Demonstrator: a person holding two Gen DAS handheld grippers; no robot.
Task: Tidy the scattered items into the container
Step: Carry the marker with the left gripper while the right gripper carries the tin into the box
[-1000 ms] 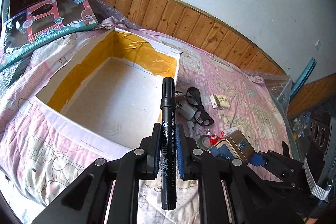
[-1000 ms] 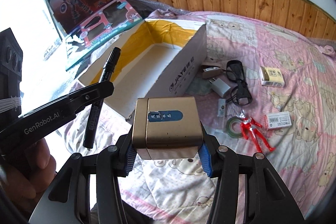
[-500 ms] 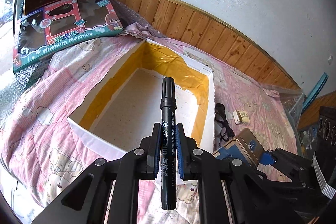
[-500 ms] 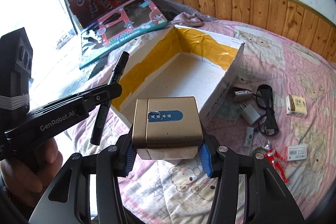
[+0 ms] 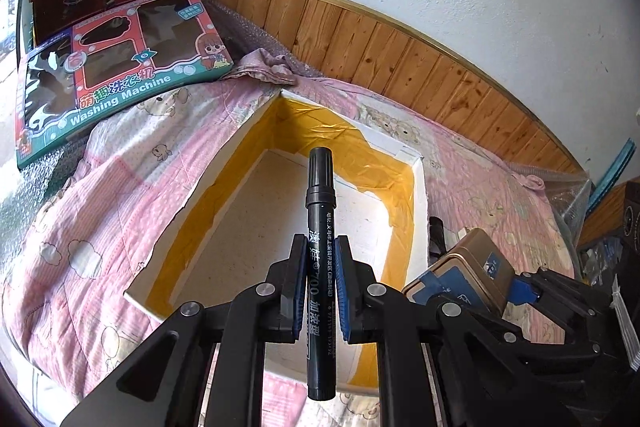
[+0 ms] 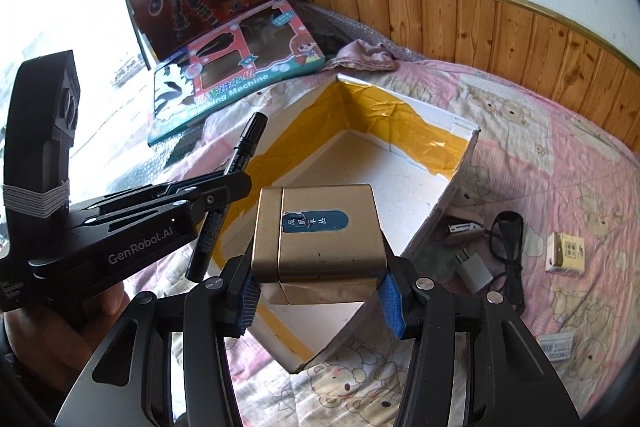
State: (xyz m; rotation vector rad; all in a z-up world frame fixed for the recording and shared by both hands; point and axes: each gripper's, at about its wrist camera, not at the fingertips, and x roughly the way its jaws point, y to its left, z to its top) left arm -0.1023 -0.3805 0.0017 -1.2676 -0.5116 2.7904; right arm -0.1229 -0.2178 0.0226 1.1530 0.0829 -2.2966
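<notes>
My left gripper is shut on a black marker pen, held upright above the near end of the open white box lined with yellow tape. The right gripper is shut on a gold tin with a blue label, hovering over the box's near corner. In the right wrist view the left gripper and its marker hang at the left. The gold tin shows at the right of the left wrist view. The box looks empty inside.
Two toy boxes lean by the wall at the far left. On the pink quilt right of the box lie a white charger, a black cable, a small yellow carton and a label card. A hand holds the left gripper.
Both grippers have moved left and forward over the box with their loads still held. The scattered items have slid toward the right edge of both views.
</notes>
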